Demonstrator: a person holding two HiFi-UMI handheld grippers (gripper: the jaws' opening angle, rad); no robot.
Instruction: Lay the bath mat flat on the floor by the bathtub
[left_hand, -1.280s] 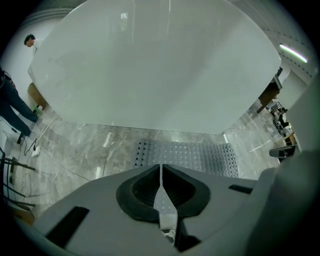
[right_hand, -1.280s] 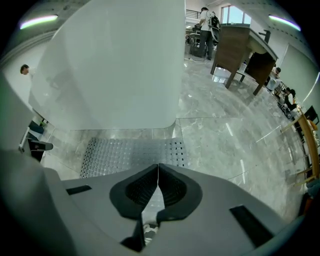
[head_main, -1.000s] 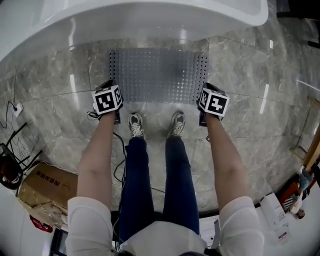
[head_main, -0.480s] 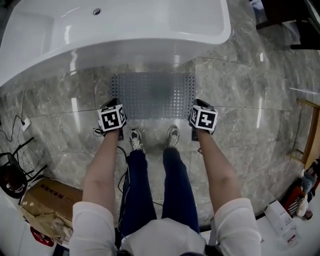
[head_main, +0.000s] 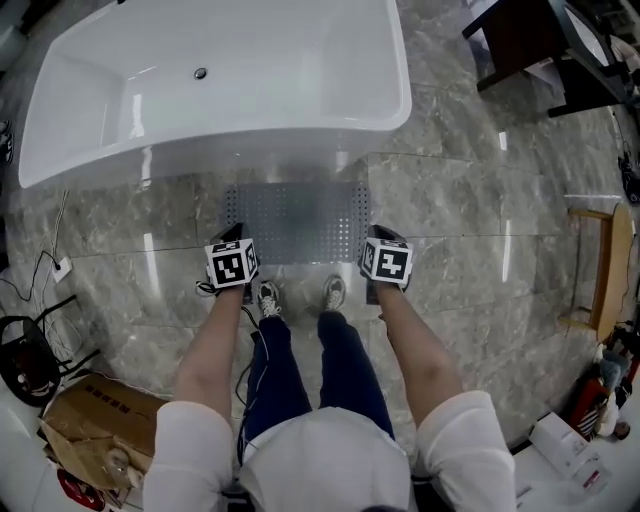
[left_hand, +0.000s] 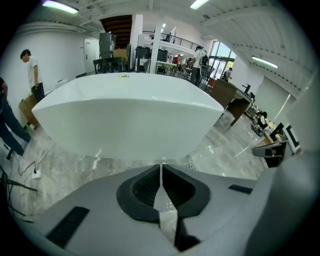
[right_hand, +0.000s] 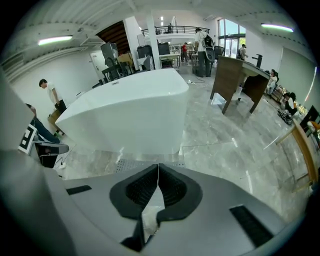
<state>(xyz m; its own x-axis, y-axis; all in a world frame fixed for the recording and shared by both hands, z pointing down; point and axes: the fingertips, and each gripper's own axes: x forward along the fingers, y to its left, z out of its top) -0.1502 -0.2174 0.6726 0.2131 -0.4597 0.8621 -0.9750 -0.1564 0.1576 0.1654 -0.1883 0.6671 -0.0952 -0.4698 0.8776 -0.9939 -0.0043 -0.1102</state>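
The big white bathtub (head_main: 215, 90) stood on the shiny grey stone floor (head_main: 470, 230). The grey bath mat (head_main: 300, 222) lay flat on the floor, right beside the long side of the bathtub that was closest to the person. The mat's long side ran the same way as that side of the bathtub. No fold or bump showed on it from the head view.

The person's two shoes (head_main: 300, 295) stood on the side of the mat away from the bathtub, just off its edge.

The left gripper (head_main: 231, 262) was by the mat's left corner on the side away from the bathtub. The right gripper (head_main: 386, 260) was by the matching right corner. Both seemed to be held above the floor, not touching the mat.

The jaws of each gripper were pressed together with nothing between them.

From both pairs of jaws, the mat lay down and ahead, toward the bathtub. Each hand looked just as near to its own corner, so neither one was closer. The mat looked already laid, so there was probably little left to do.
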